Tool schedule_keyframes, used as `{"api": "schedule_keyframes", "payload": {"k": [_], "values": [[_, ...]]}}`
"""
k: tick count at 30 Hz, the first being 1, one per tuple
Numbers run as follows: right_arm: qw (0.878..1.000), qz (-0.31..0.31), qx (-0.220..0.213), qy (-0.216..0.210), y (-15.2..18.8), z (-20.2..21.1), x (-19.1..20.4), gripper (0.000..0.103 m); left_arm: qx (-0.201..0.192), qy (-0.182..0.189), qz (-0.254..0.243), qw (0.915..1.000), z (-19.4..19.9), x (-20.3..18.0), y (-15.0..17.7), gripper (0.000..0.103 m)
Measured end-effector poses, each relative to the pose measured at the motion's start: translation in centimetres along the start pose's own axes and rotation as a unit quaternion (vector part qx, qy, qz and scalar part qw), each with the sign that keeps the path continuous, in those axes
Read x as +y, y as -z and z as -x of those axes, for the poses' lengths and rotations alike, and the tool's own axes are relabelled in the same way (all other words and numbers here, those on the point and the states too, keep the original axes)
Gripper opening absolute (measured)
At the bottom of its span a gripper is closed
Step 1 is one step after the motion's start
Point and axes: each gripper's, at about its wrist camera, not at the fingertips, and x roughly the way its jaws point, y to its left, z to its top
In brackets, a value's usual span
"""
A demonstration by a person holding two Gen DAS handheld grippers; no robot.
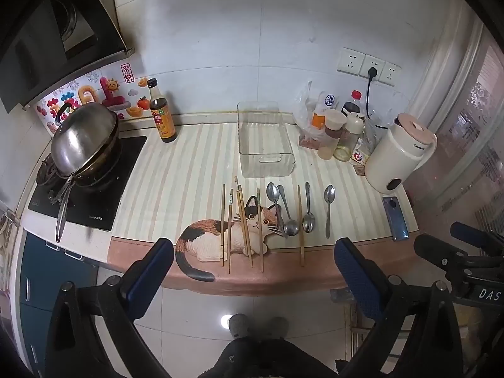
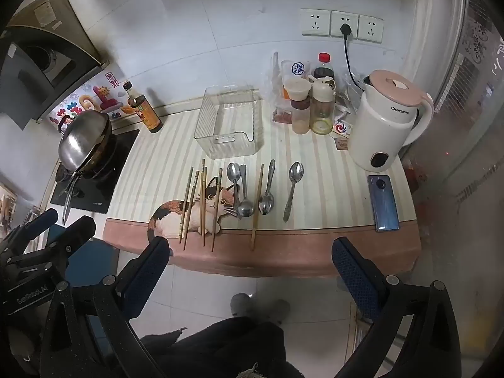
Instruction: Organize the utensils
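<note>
Chopsticks (image 1: pixel 241 226) and spoons (image 1: pixel 294 209) lying in a row on the striped mat (image 1: pixel 176 189), just before the clear bin (image 1: pixel 264 140). Left gripper (image 1: pixel 253 271) and right gripper (image 2: pixel 252 267) both hanging released off the counter edge, grasping nothing.

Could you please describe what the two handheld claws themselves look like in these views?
Both match: the left claw and right claw have black speckled frames with silver bolts and two blue textured finger pads. White lettering marks each body. No cables visible.
</note>
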Motion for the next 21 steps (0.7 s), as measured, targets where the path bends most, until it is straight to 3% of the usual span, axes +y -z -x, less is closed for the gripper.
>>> {"api": "schedule_keyframes", "payload": {"k": [21], "values": [[1.000,0.003,-0.005,0.007,0.1,0.5,-0.8,0.103,-0.002,-0.004,0.001,1.0000,0.4,0.0,0.0,0.103]]}}
